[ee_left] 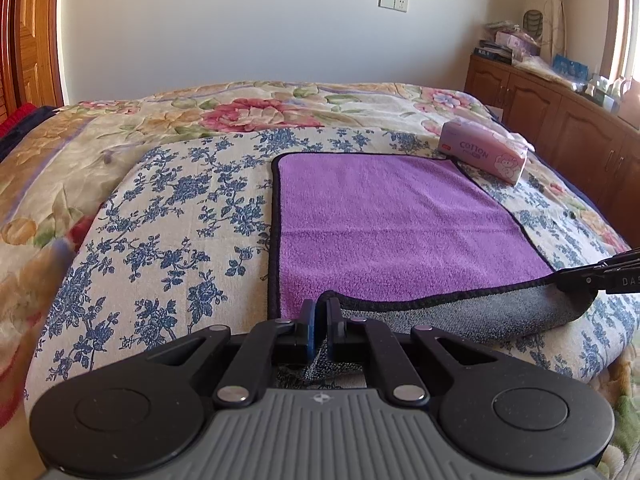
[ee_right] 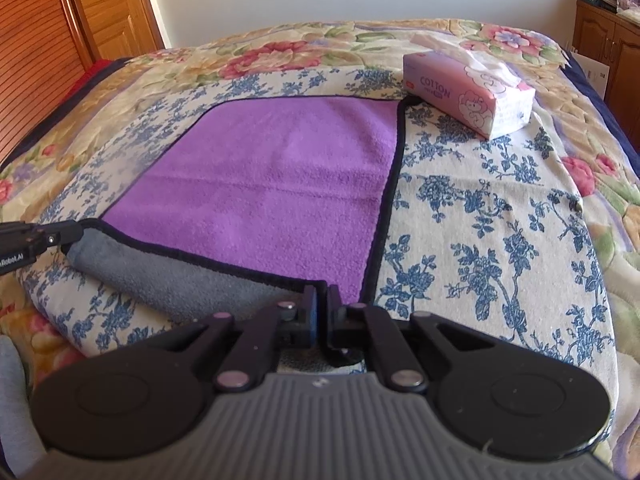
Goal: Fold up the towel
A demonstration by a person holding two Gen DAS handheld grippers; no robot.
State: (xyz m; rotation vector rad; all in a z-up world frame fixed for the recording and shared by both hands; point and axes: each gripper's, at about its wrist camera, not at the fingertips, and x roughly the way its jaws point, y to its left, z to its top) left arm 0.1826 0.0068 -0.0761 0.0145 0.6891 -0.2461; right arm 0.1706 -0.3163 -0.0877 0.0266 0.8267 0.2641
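A purple towel [ee_left: 392,216] with a black hem and a grey underside lies flat on the bed; it also shows in the right wrist view [ee_right: 272,176]. Its near edge is lifted and rolled over, showing the grey side [ee_left: 480,312]. My left gripper [ee_left: 322,306] is shut on the towel's near left corner. My right gripper [ee_right: 322,294] is shut on the near right corner. The right gripper shows at the right edge of the left wrist view [ee_left: 576,278], and the left gripper at the left edge of the right wrist view [ee_right: 76,230].
A pink tissue pack [ee_left: 484,156] lies by the towel's far right corner, also in the right wrist view [ee_right: 468,92]. A blue-flowered cloth [ee_left: 180,208] covers the floral quilt [ee_left: 248,108]. Wooden cabinets [ee_left: 560,120] stand on the right, a wooden door [ee_right: 108,4] on the left.
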